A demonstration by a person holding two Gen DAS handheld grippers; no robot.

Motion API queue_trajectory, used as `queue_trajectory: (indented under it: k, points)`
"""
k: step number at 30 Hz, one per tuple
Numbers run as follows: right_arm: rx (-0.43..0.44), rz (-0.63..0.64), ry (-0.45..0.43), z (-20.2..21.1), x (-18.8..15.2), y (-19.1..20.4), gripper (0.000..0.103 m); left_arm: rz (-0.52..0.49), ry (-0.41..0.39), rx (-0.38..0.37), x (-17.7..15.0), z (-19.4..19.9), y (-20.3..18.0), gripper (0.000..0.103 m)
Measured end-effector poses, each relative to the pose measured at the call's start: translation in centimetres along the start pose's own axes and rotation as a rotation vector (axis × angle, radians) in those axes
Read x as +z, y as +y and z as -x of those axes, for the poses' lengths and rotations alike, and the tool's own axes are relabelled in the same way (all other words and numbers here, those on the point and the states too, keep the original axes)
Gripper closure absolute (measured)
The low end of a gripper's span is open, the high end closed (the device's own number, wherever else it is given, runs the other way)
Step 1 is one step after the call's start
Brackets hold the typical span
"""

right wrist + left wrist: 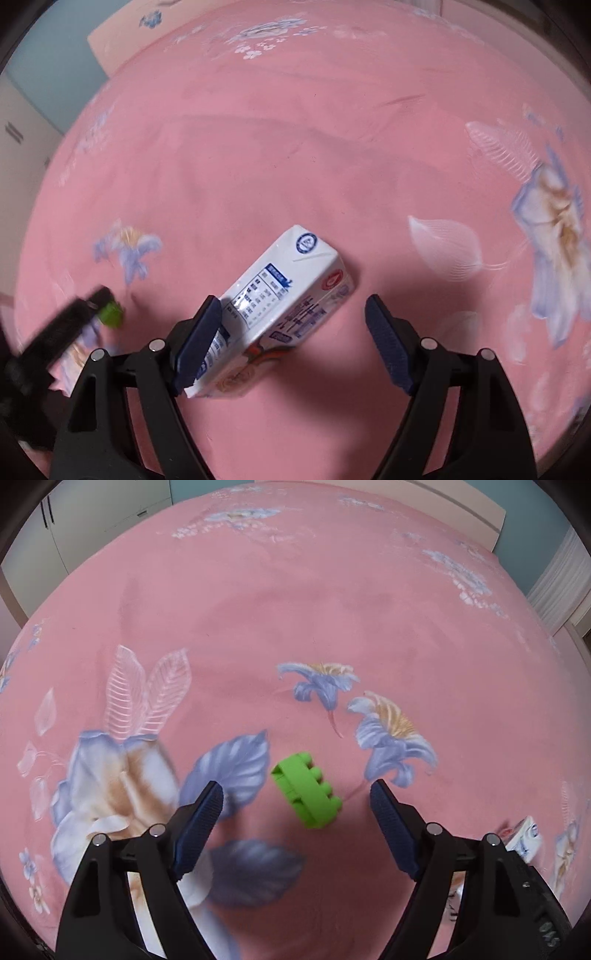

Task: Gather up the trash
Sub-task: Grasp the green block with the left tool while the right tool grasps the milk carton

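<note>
The left gripper (297, 790) hangs wide open over the pink floral bedspread (332, 609), the green toy block (306, 792) lying between its fingers with clear gaps on both sides. The right gripper (293, 306) is equally wide, gripping nothing; the white milk carton (280, 306) lies flat between its fingers, nearer the left one.

You get soft, even, pink-tinted indoor light with no harsh glare. The milk carton (280, 306) carries a small sheen and throws a diffuse shadow on the bedsheet (295, 147). Motion blur smears everything slightly; fisheye edges bulge and darken.
</note>
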State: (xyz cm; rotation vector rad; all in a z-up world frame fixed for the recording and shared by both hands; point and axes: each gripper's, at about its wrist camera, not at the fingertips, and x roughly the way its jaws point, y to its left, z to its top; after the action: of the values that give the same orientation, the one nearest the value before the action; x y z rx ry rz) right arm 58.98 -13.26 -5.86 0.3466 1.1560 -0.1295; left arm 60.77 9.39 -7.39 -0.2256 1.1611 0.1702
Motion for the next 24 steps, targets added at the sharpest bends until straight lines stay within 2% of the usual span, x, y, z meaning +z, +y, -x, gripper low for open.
queue_trajectory:
  k: [1,3,9,11,13,17,20,21,24]
  points:
    - [0.009,-0.006,0.006,-0.3,0.1,0.1,0.025,0.000,0.011,-0.001,0.1,-0.7,0.0,0.031]
    - [0.024,-0.011,0.019,-0.6,0.4,0.4,0.025,-0.001,0.038,-0.006,0.0,-2.2,0.1,0.031]
    - [0.108,-0.067,0.121,-3.3,1.0,1.4,0.025,-0.011,0.021,-0.017,0.8,-2.7,0.4,0.033]
    - [0.124,-0.083,0.136,-4.2,0.8,1.7,0.025,-0.007,0.021,-0.021,1.2,-2.9,0.6,0.038]
    - [0.113,-0.065,0.123,-4.5,0.8,2.2,0.025,-0.019,0.020,-0.021,1.3,-2.9,0.6,0.049]
    - [0.108,0.046,0.109,-4.8,0.6,3.8,0.028,-0.047,0.020,-0.043,1.2,-2.8,0.4,0.068]
    - [0.142,0.160,0.132,-4.7,0.2,4.9,0.039,-0.100,0.020,-0.040,0.6,-2.8,-0.2,0.069]
    - [0.148,0.210,0.138,-4.5,0.0,5.4,0.041,-0.117,0.021,-0.040,0.2,-2.7,-0.2,0.080]
    - [0.145,0.358,0.127,-3.9,-1.0,6.7,0.048,-0.162,0.035,-0.057,-0.9,-2.3,-0.4,0.080]
